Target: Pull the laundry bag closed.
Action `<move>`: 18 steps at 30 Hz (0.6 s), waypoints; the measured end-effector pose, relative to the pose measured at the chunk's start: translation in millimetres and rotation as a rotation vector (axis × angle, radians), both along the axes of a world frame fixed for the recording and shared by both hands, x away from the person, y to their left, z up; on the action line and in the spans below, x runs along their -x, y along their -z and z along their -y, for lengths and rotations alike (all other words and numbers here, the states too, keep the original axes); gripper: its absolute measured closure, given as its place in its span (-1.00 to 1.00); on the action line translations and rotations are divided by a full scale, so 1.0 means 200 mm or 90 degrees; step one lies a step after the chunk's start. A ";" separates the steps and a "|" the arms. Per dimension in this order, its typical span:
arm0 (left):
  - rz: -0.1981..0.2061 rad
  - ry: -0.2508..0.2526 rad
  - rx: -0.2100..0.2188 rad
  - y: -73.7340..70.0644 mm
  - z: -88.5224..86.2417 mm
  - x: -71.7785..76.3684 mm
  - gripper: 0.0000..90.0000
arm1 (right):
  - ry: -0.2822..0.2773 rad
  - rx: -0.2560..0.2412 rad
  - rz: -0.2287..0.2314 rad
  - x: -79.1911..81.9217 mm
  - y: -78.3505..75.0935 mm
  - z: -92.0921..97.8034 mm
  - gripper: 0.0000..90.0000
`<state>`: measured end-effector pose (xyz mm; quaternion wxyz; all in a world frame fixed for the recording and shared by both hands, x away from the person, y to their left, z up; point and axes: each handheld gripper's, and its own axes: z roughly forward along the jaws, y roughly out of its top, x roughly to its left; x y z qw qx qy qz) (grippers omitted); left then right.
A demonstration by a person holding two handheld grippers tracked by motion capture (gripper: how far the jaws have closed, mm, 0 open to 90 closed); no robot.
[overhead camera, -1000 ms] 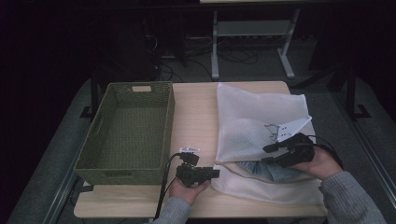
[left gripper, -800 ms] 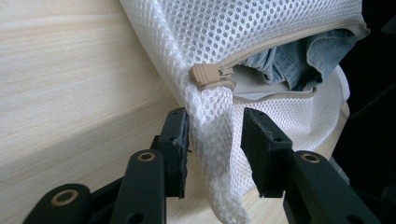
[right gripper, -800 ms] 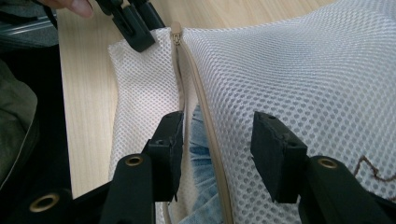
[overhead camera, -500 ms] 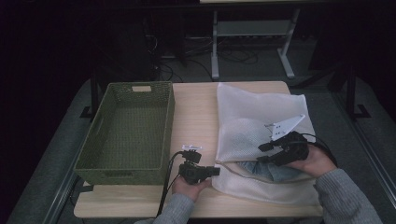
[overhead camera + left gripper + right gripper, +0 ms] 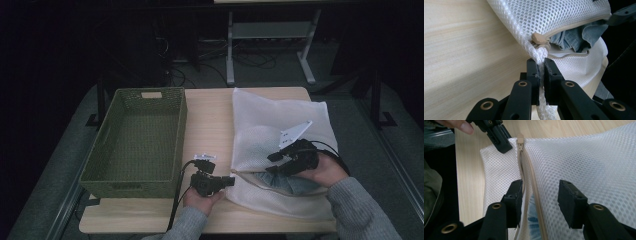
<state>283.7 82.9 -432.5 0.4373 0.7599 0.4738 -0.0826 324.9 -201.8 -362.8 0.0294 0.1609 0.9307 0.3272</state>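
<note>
On the table's right half: a white mesh bag (image 5: 280, 145), zip partly open, denim (image 5: 574, 40) showing inside.
Left gripper (image 5: 227, 181): jaws clamped on the bag's corner beside the zip end (image 5: 537, 38), pinning it.
Right gripper (image 5: 539, 192): jaws apart, straddling the open zip (image 5: 529, 170); one jaw sits inside the opening.
Change: over the last second the right gripper has slid slightly toward the opening; the left has held.
Meaning: probably about to reach in for the denim.
Basket (image 5: 135, 140): empty, left of the bag.
</note>
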 end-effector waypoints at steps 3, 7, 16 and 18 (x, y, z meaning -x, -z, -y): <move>0.003 0.001 0.003 -0.01 0.00 0.00 0.87 | 0.000 0.000 -0.003 -0.01 0.00 -0.04 0.24; 0.007 0.004 0.004 -0.01 0.00 0.01 0.88 | -0.009 0.001 -0.006 -0.02 0.00 -0.10 0.27; 0.014 0.011 0.003 -0.03 0.01 0.01 0.89 | -0.027 0.005 -0.013 -0.05 0.00 -0.23 0.33; 0.015 0.012 0.003 -0.03 0.02 0.01 0.89 | -0.033 0.008 -0.014 -0.06 0.00 -0.26 0.36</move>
